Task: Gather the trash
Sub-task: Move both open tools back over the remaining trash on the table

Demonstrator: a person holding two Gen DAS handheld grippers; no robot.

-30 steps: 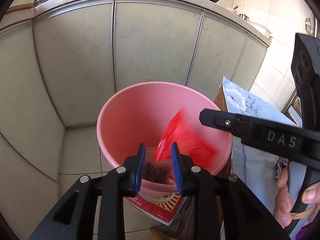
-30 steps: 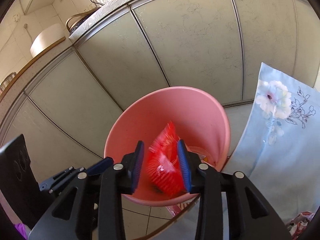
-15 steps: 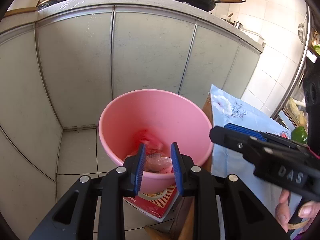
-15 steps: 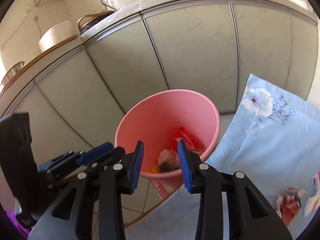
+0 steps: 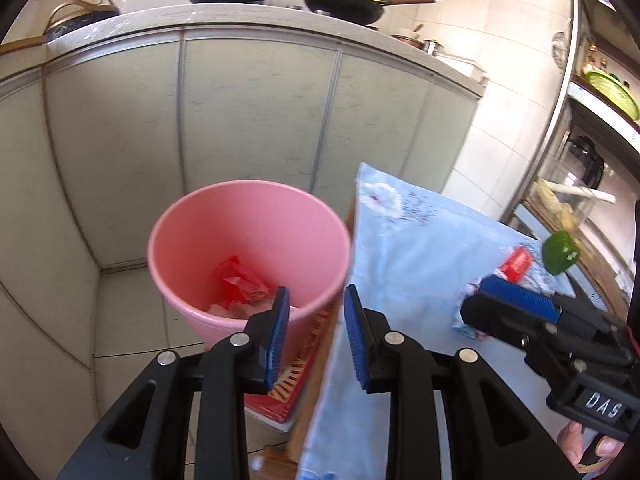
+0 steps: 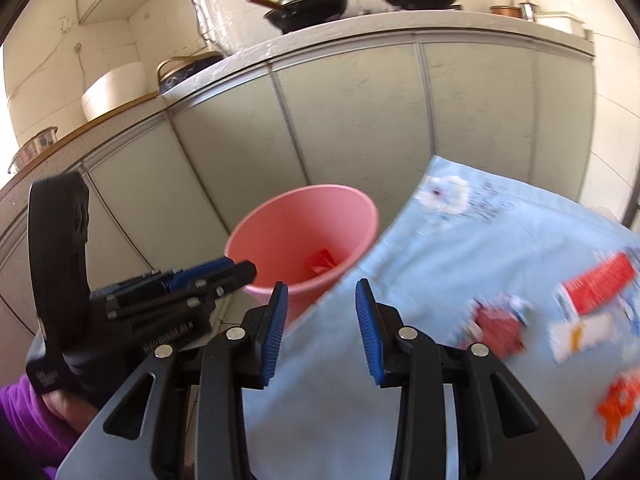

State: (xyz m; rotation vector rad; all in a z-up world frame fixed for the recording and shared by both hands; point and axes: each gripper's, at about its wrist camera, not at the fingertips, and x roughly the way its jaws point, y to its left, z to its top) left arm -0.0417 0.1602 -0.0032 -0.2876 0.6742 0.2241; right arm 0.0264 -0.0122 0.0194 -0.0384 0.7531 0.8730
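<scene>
A pink bucket [image 5: 248, 216] stands on the floor beside the table and holds a crumpled red wrapper [image 5: 236, 284] and pale scraps; it also shows in the right wrist view [image 6: 304, 220]. My left gripper [image 5: 316, 336] is open and empty, above the bucket's near rim and the table edge. My right gripper [image 6: 320, 332] is open and empty over the blue floral tablecloth [image 6: 460, 280]. Several wrappers lie on the cloth: a red and white carton [image 6: 600, 284], a dark red wrapper [image 6: 500, 324], an orange one [image 6: 620, 404].
Grey cabinet doors [image 5: 256, 108] stand behind the bucket, with woks [image 5: 344, 4] on the counter above. A red box [image 5: 292, 380] lies on the floor under the bucket. A green pepper [image 5: 560, 252] sits at the table's far right.
The red wrapper left my right gripper and dropped into the bucket. Both grippers have pulled back and swung right, from over the bucket toward the table.
</scene>
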